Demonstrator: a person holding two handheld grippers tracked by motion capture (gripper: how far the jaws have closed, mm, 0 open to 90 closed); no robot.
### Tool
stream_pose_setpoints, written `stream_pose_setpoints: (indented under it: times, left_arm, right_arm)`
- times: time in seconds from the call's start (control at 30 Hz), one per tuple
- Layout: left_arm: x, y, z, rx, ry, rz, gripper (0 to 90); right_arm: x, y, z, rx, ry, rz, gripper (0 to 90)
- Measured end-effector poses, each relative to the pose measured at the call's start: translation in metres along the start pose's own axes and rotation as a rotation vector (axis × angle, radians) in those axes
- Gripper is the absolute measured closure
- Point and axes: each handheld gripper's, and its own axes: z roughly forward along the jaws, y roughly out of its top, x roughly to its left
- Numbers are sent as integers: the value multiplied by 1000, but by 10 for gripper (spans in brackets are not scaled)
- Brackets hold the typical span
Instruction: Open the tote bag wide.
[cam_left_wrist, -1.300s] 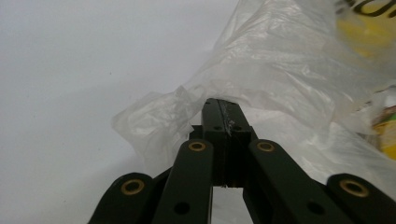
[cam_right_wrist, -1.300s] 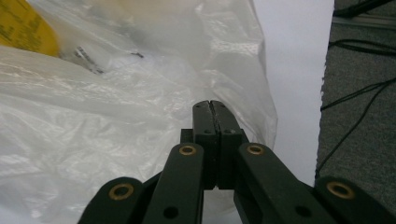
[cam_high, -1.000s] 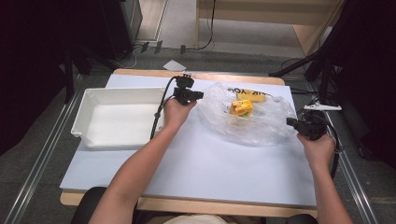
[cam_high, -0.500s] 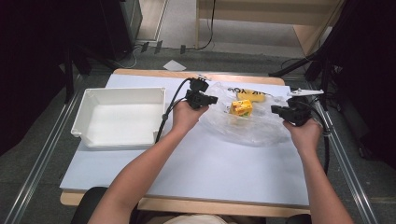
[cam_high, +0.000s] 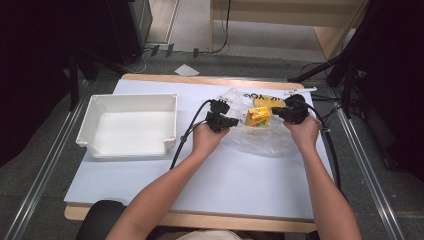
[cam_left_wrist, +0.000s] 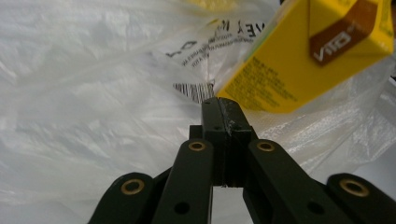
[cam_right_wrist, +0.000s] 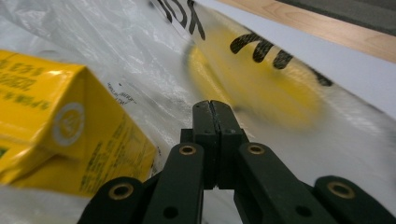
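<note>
So, nearest the person, both grippers are seen with their fingers pressed flat together. The left gripper (cam_high: 221, 120) has its tips at the edge of the plastic bag (cam_high: 260, 140), right by the bottom corner of the yellow carton (cam_left_wrist: 308, 51); whether a fold of film is pinched can't be told. The right gripper (cam_high: 289, 113) is parked just past the carton's other side, over the bag.

Risk-wise: if only thin film is caught, it could slip out or tear once pulled. The carton, sitting loose on the bag near the counter's (cam_high: 240, 200) far edge, could get tipped or dragged along. Farther left, the white tray (cam_high: 95, 127) is well apart, so a long carry could end in a drop.
</note>
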Motion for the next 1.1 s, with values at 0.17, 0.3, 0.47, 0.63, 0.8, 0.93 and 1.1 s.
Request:
stream_pose_setpoints:
  times: [0.17,0.3,0.47,0.63,0.8,0.93,1.1]
  left_arm:
    - [-4,-10,4,14,-6,18,900]
    - [-9,-17,7,18,-19,24,900]
    - [-14,-28,9,33,-43,32,900]
    - [-17,-38,9,51,-71,38,900]
    - [-24,-51,6,75,-96,65,900]
    - [-27,-60,2,86,-110,80,900]
    - [-27,-71,-5,103,-129,93,900]
  right_arm:
    - [-3,0,14,22,3,15,900]
    - [-5,-2,24,34,10,31,900]
    - [-9,-3,36,51,14,51,900]
    - [-14,-1,47,77,6,64,900]
    - [-18,3,56,97,-15,71,900]
    - [-22,7,62,100,-22,107,900]
    - [-24,13,67,101,-39,111,900]
